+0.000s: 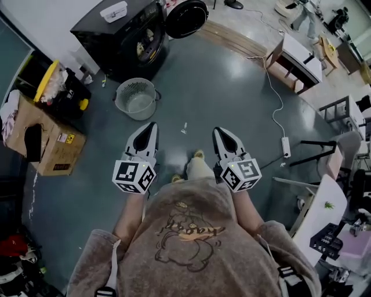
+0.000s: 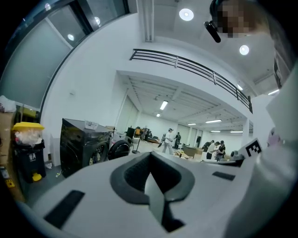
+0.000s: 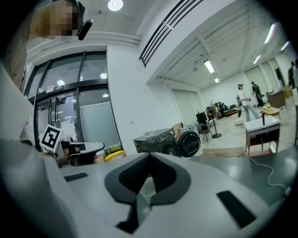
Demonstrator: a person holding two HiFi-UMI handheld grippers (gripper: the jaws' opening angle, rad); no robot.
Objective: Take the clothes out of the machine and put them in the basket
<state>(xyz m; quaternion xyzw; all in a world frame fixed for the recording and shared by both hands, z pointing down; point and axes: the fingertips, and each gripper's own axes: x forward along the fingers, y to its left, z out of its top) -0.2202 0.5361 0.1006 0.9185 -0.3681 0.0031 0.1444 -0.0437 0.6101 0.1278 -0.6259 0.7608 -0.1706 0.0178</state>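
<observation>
Grey polished flooring is running through an open workshop hall. Against the wall, the black front-loading washing machine [image 1: 119,35] is standing with its round door [image 1: 186,17] swung open, and pale clothes [image 1: 143,46] are showing faintly inside the drum. The grey laundry basket [image 1: 123,104] is sitting on the floor just in front of the machine and is appearing empty. The left gripper [image 1: 152,126] and right gripper [image 1: 218,131] are hovering well apart from both, each with jaws clenched on nothing.

The step in hand is judged to be the approach. The operator should be walking up to the drum opening, releasing one pair of jaws before reaching in, and skirting the basket.

Only the head view is showing the basket and floor layout. The left gripper view is adding distant people [image 2: 167,137] down the hall, and the right gripper view is adding a glazed wall [image 3: 70,107].
</observation>
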